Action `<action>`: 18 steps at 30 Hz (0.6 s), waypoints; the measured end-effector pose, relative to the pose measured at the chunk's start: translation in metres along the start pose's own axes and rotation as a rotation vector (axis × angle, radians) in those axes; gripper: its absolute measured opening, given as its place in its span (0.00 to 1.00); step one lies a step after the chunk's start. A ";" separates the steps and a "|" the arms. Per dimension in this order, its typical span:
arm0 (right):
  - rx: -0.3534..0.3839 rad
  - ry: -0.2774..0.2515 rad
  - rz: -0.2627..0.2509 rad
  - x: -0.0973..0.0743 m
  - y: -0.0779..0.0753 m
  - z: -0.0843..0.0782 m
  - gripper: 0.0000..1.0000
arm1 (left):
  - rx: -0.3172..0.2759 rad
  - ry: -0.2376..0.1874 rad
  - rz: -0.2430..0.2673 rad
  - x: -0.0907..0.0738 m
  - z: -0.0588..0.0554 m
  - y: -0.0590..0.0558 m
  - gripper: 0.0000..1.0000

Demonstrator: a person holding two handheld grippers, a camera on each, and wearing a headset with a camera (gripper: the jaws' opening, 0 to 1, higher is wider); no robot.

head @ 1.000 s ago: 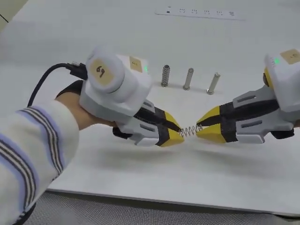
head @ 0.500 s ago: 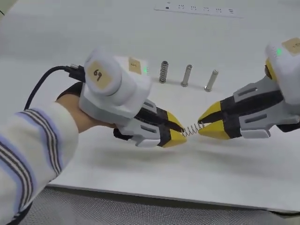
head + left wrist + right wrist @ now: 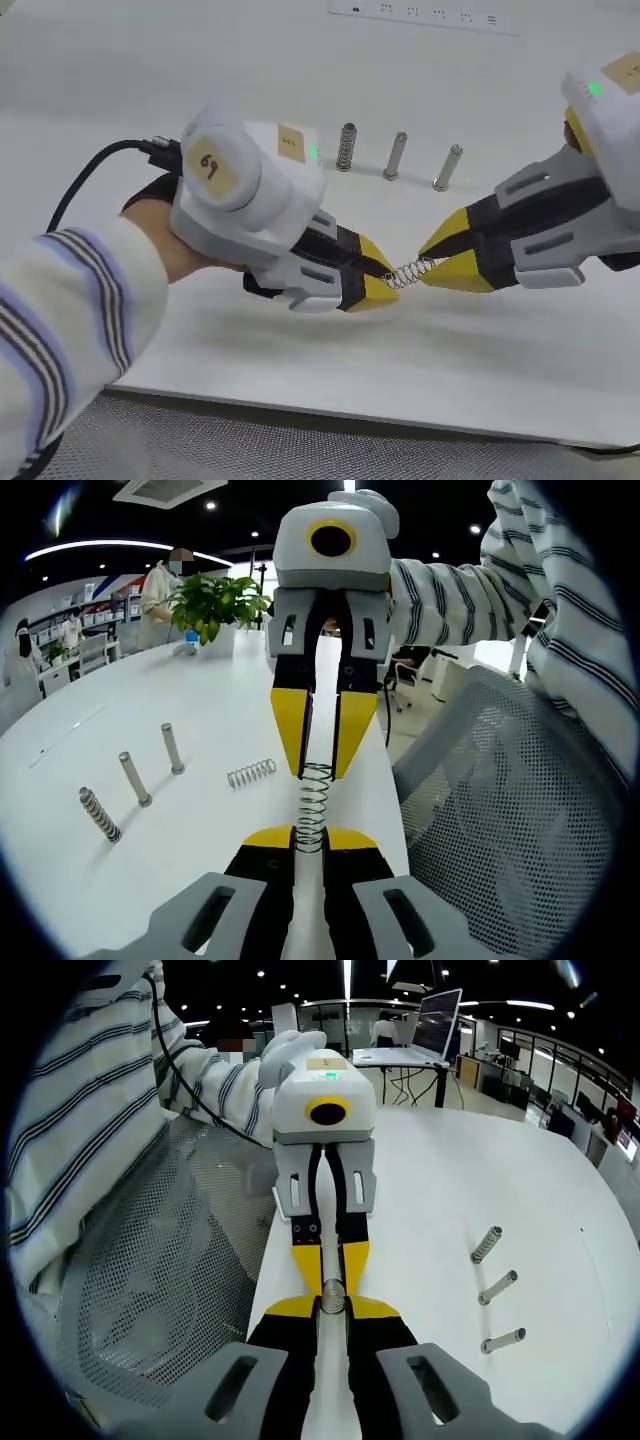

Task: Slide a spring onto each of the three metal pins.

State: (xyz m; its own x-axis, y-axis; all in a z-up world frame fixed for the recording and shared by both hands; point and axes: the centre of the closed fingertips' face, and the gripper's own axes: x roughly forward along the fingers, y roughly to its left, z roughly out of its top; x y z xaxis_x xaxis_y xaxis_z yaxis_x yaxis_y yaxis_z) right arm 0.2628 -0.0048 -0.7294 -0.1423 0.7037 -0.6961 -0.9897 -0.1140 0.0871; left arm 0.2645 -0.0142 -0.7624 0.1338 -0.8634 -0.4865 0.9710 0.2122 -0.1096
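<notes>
Three metal pins stand in a row on the white table (image 3: 300,60): the left pin (image 3: 346,148) wears a spring, the middle pin (image 3: 396,155) and the right pin (image 3: 448,167) are bare. A short spring (image 3: 408,270) hangs in the air in front of them, gripped at both ends. My left gripper (image 3: 383,285) is shut on its near end (image 3: 313,820). My right gripper (image 3: 430,263) is shut on the other end, seen end-on as spring (image 3: 333,1296). The jaw tips face each other, almost touching. A second loose spring (image 3: 250,773) lies on the table near the bare pins (image 3: 133,778).
A white power strip (image 3: 420,14) lies at the far edge of the table. The near table edge runs below the grippers, with a grey mesh chair (image 3: 200,440) under it. A potted plant (image 3: 215,600) stands far down the table.
Both grippers keep their hold on the spring. The right gripper has tipped slightly, so the spring now slants up toward it. The camera has drifted a little.
</notes>
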 end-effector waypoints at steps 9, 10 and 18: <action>-0.065 0.077 -0.014 -0.004 0.000 0.003 0.08 | 0.023 -0.024 -0.001 0.001 0.008 0.001 0.02; -0.071 0.093 -0.010 -0.004 0.001 0.003 0.08 | 0.060 -0.028 -0.001 0.002 0.009 0.001 0.02; -0.095 0.172 -0.002 -0.007 0.004 0.005 0.07 | 0.056 -0.045 -0.017 0.006 0.014 -0.003 0.02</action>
State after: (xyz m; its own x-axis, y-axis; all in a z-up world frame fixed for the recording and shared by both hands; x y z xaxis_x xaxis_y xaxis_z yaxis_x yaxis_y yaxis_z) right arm 0.2594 -0.0072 -0.7203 -0.1274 0.5749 -0.8082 -0.9825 -0.1845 0.0237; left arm 0.2650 -0.0267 -0.7527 0.1247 -0.8867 -0.4451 0.9827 0.1724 -0.0682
